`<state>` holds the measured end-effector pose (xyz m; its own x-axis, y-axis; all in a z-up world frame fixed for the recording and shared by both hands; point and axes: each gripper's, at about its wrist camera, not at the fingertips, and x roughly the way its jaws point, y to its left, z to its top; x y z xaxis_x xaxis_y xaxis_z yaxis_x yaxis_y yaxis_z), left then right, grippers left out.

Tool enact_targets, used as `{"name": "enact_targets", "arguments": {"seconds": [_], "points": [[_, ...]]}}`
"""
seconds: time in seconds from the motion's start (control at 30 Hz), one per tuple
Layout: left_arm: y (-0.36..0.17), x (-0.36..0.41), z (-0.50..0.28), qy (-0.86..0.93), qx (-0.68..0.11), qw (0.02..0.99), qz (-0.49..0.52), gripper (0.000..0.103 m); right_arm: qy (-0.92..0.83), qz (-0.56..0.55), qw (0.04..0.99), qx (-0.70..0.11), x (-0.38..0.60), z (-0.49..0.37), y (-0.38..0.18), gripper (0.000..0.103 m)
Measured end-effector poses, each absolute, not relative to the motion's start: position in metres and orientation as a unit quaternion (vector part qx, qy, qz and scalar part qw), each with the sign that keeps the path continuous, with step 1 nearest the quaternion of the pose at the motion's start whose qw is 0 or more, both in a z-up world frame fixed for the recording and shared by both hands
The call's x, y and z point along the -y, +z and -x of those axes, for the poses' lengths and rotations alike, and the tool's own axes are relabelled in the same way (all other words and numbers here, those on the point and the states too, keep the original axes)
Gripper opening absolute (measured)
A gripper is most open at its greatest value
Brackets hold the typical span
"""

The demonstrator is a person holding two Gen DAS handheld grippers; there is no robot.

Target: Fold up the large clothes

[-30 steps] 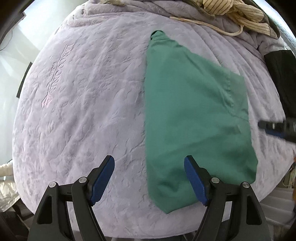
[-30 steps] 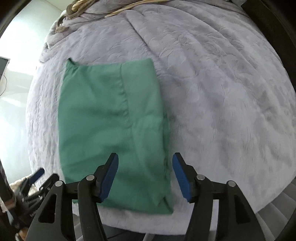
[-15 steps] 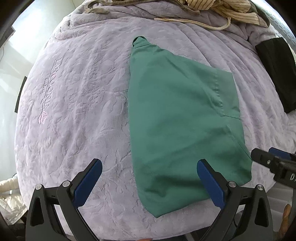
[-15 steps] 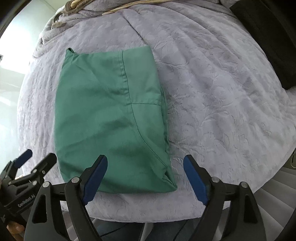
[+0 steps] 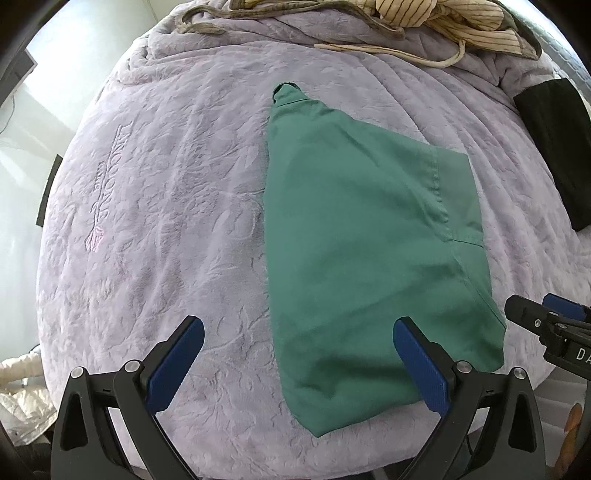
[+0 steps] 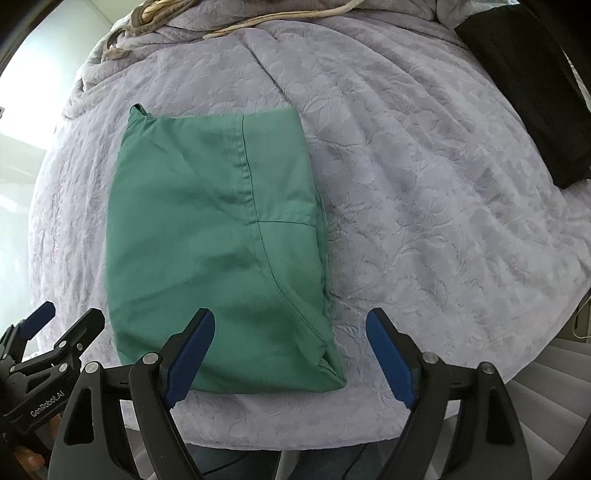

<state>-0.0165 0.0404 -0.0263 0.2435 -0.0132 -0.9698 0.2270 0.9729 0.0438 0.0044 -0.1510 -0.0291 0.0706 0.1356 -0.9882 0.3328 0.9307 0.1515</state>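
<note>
A green garment (image 5: 365, 236) lies folded into a compact rectangle on the lilac bedspread (image 5: 177, 192); it also shows in the right wrist view (image 6: 218, 251). My left gripper (image 5: 299, 365) is open and empty, held above the garment's near left corner. My right gripper (image 6: 291, 354) is open and empty, above the garment's near right corner. Each gripper shows at the edge of the other's view: the right one in the left wrist view (image 5: 546, 325), the left one in the right wrist view (image 6: 48, 332).
A striped beige garment (image 5: 461, 22) with cords lies bunched at the far end of the bed. A black cloth (image 5: 554, 147) lies at the right; it also shows in the right wrist view (image 6: 528, 81). The bed's near edge (image 6: 295, 432) is just below the grippers.
Both grippers have opened wider and pulled back a little from the garment. The garment lies still.
</note>
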Motion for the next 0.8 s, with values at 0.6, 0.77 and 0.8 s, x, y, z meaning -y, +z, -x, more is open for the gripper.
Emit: {"name": "enact_targets", "arguments": {"seconds": [0.6, 0.77, 0.8], "points": [[-0.0293, -0.0442, 0.0154, -0.07, -0.616, 0.78, -0.083, 0.102, -0.066, -0.175, 0.708, -0.681, 0.1487, -0.003, -0.0279, 0.086], [-0.0297, -0.0448, 0.0147, -0.069, -0.618, 0.779, -0.082, 0.102, -0.066, -0.176, 0.708, -0.681, 0.1486, -0.0028, -0.0277, 0.086], [-0.0297, -0.0449, 0.0147, -0.07, -0.618, 0.779, -0.082, 0.102, -0.066, -0.176, 0.708, -0.681, 0.1487, -0.0029, -0.0277, 0.086]]}}
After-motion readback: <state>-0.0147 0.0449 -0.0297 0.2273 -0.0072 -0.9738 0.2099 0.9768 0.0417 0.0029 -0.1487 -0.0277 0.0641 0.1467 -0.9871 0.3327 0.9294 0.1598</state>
